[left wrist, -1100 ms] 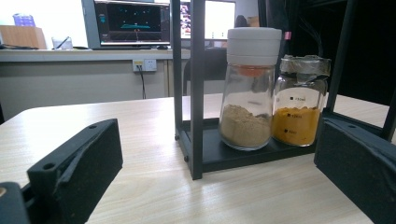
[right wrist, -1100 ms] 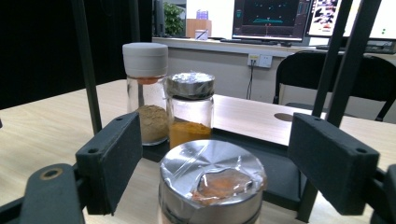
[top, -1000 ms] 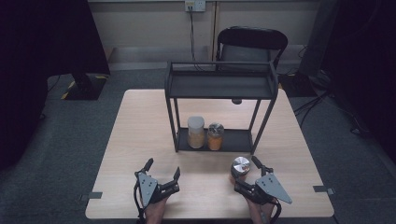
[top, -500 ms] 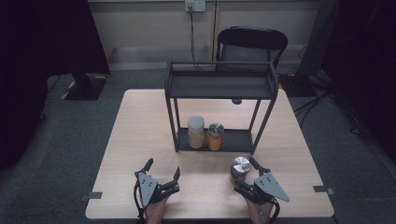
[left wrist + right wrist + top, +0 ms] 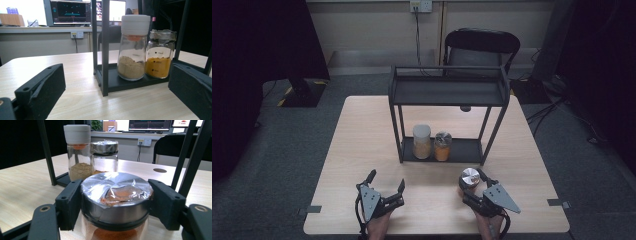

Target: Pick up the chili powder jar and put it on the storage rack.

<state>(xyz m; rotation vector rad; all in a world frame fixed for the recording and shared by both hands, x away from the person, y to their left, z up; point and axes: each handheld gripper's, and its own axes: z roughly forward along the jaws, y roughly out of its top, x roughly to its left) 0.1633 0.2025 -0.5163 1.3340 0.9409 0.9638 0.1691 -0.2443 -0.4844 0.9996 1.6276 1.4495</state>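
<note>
Glass spice jar with foil-wrapped metal lid and orange-red powder (image 5: pixel 115 202) stands on the light wood tabletop (image 5: pixel 362 150), just in front of the black metal two-tier rack (image 5: pixel 447 90), near its right leg. Right hand-held gripper (image 5: pixel 115 206) jaws have just been closing, pads now pressing the lid from both sides; jar gripped, likely ready to lift toward the rack. On the lower shelf: white-capped tan-powder jar (image 5: pixel 422 141) beside foil-topped yellow-powder jar (image 5: pixel 442 146). Left hand-held gripper (image 5: pixel 387 187) rests with jaws spread, holding nothing.

Left gripper (image 5: pixel 386 183) rests low with jaws spread wide; right gripper (image 5: pixel 471 181) has just been closing, jaws clamped.
</note>
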